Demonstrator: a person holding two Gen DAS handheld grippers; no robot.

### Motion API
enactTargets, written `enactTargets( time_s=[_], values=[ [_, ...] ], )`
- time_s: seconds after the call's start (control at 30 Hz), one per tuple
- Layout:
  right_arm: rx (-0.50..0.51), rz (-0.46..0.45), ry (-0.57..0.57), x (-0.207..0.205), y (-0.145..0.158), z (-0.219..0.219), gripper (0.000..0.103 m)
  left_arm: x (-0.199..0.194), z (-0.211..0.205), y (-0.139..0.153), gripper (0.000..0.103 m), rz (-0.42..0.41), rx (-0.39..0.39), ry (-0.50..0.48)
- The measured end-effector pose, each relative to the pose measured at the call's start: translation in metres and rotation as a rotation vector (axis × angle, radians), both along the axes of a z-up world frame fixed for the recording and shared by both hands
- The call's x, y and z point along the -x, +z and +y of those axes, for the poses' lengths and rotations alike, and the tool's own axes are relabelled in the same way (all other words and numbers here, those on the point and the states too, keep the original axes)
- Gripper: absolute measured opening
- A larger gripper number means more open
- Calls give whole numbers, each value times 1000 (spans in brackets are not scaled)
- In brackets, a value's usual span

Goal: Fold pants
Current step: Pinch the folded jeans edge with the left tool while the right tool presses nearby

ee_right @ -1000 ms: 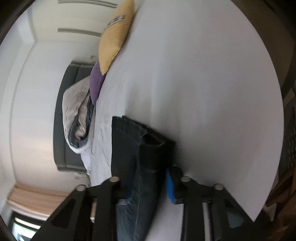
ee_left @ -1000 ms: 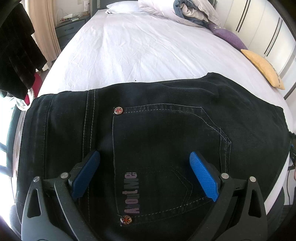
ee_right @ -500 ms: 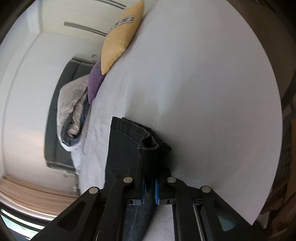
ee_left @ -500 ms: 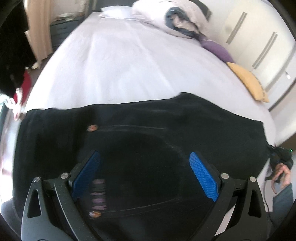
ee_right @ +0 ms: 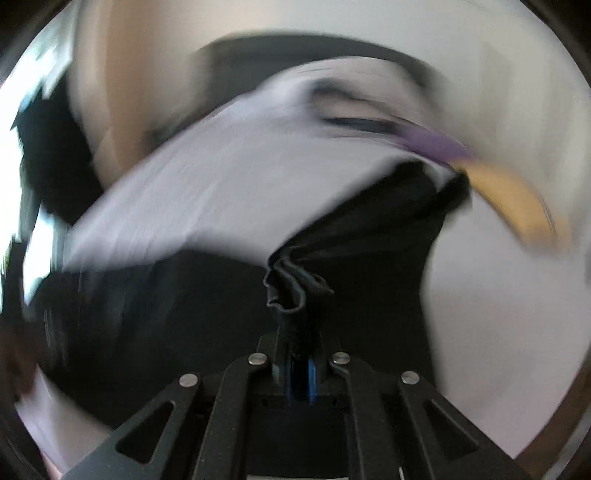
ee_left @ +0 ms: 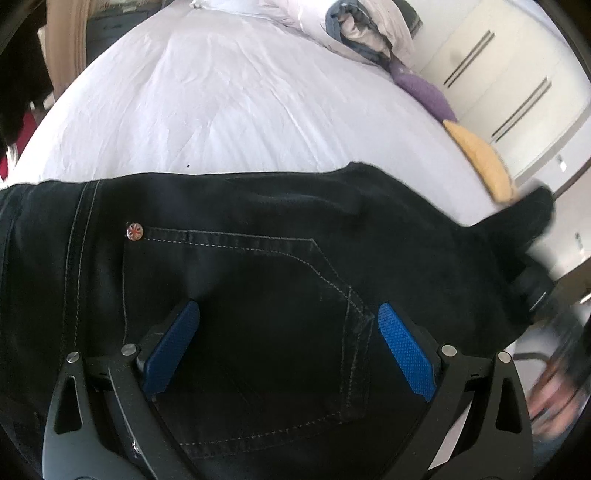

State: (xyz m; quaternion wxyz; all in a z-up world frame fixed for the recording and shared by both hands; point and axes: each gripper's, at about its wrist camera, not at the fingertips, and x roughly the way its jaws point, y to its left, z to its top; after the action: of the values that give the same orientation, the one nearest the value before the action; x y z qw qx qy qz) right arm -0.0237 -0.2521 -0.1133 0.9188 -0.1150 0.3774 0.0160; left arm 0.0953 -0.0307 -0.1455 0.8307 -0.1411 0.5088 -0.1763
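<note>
The pants (ee_left: 258, 280) lie across the near end of the bed (ee_left: 229, 103), with bare sheet stretching away behind them. At the far end a pillow (ee_left: 221, 5) lies on the left and heaped bedding (ee_left: 369, 33) on the right. Two cushions (ee_left: 424, 92) lie along the bed's right edge, one (ee_left: 480, 158) nearer than the other, with the wardrobe doors (ee_left: 509, 81) beyond them. The left gripper (ee_left: 288, 332) hangs above the pants' back pocket (ee_left: 258, 332). The pants' right end rises off the bed, pinched in the right gripper (ee_right: 299, 369).

No legible text anywhere; only a Union Jack emblem on a pocket rivet (ee_left: 134, 231) of the pants (ee_left: 258, 280)
</note>
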Motion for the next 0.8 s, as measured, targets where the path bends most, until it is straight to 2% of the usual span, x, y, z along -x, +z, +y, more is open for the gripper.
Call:
enactTargets(
  time_s=[0.1, 0.17, 0.33, 0.47, 0.57, 0.73, 0.8],
  values=[
    [80, 91, 110, 2, -43, 52, 7, -4, 5, 4, 99, 28, 89, 4],
    [131, 87, 128, 7, -55, 69, 7, -7, 7, 9, 99, 42, 150, 1],
    [123, 51, 100, 10, -48, 67, 7, -18, -9, 11, 99, 123, 297, -18],
    [127, -9, 92, 18, -35, 70, 7, -25, -40, 18, 99, 165, 339, -89],
    [151, -31, 126, 25, -33, 83, 7, -35, -62, 19, 99, 185, 324, -131],
    [161, -53, 174, 36, -33, 105, 7, -47, -73, 16, 99, 225, 348, -139],
    [166, -56, 188, 38, -33, 112, 7, -48, -73, 16, 95, 221, 367, -148]
  ],
)
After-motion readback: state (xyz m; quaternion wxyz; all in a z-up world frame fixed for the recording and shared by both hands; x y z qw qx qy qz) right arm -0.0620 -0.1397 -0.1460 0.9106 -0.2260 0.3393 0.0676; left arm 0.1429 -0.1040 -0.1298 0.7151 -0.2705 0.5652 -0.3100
